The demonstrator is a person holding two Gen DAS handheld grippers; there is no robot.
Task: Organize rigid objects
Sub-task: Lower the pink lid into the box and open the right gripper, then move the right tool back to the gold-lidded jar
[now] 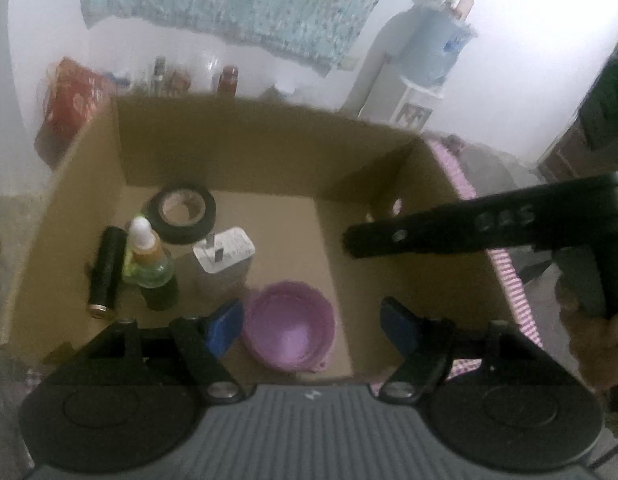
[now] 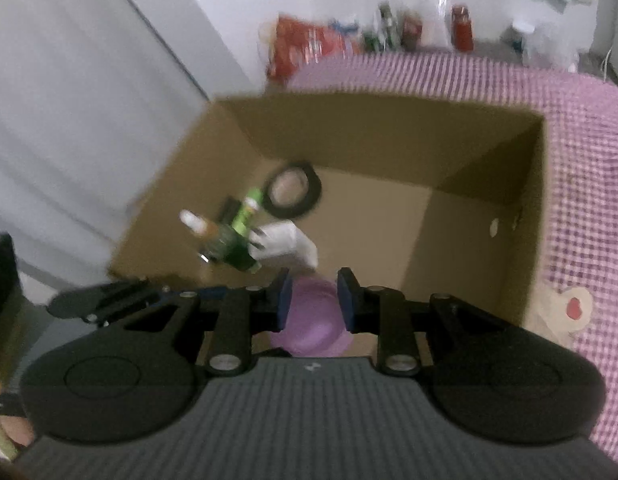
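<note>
1. Left gripper (image 1: pixel 311 326): blue-padded fingers spread wide, nothing between them; poised above the near edge of the cardboard box (image 1: pixel 245 142), with the purple bowl (image 1: pixel 289 326) below the gap.
2. Right gripper (image 2: pixel 312 300): fingers partly apart, holding nothing; above the near part of the same box (image 2: pixel 373 128), purple bowl (image 2: pixel 312 322) seen beneath the gap. In the left wrist view its black body (image 1: pixel 469 230) reaches in over the box's right wall.
3. Purple bowl: upright on the box floor, at the near side, roughly mid-width.
4. White charger plug (image 1: pixel 224 251): on the floor behind the bowl, prongs up.
5. Black tape roll (image 1: pixel 183 209): lying flat toward the back-left.
6. Dropper bottle (image 1: pixel 149 258): white tip, amber neck, green body; left of the plug, just beside the tape.
7. Black cylinder (image 1: pixel 105 270): lying left of the bottle, gold-coloured end nearest.
8. Pink checked cloth (image 2: pixel 581 184): under and to the right of the box.
</note>
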